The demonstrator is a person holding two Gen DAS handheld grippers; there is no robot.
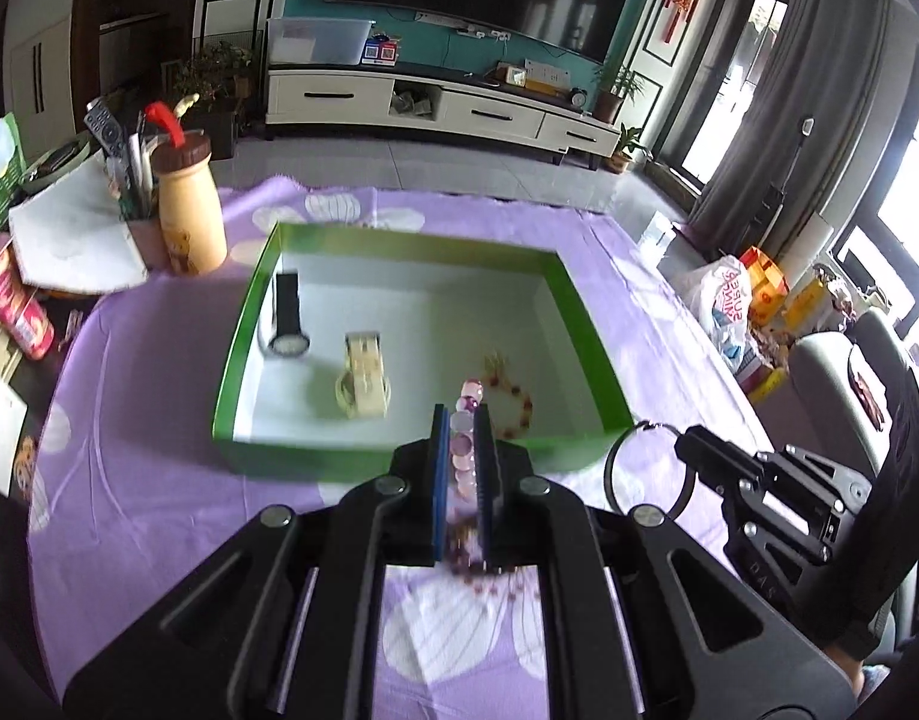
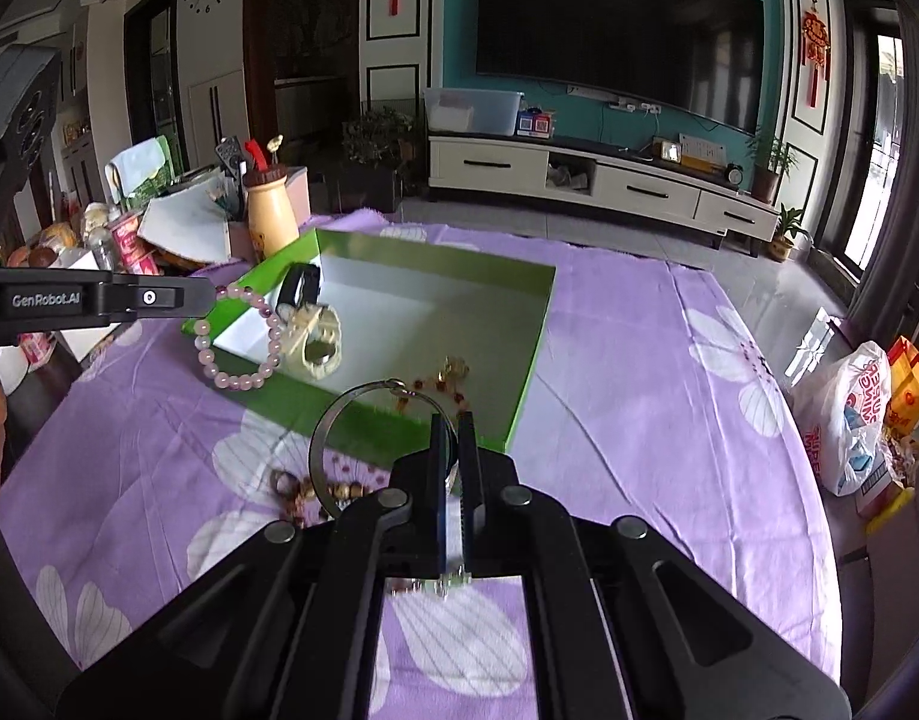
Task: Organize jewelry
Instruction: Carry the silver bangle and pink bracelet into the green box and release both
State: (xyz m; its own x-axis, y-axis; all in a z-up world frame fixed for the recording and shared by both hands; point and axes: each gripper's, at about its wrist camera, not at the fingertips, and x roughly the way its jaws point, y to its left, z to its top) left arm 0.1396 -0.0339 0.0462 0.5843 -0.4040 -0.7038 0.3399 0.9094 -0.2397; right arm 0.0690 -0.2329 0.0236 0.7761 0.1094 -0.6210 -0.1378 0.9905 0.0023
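In the left wrist view my left gripper is shut on a pink bead bracelet, held above the near wall of a green box with a white floor. Inside lie a black watch, a beige watch and a red bead bracelet. In the right wrist view my right gripper is shut on a thin silver bangle, off the cloth just before the green box. The pink bracelet hangs from the left gripper. A brown bead bracelet lies on the cloth.
A purple flowered cloth covers the table. At the left stand a tan bottle, a pen holder and a red can. A plastic bag sits off the right edge. A TV stand is beyond the table.
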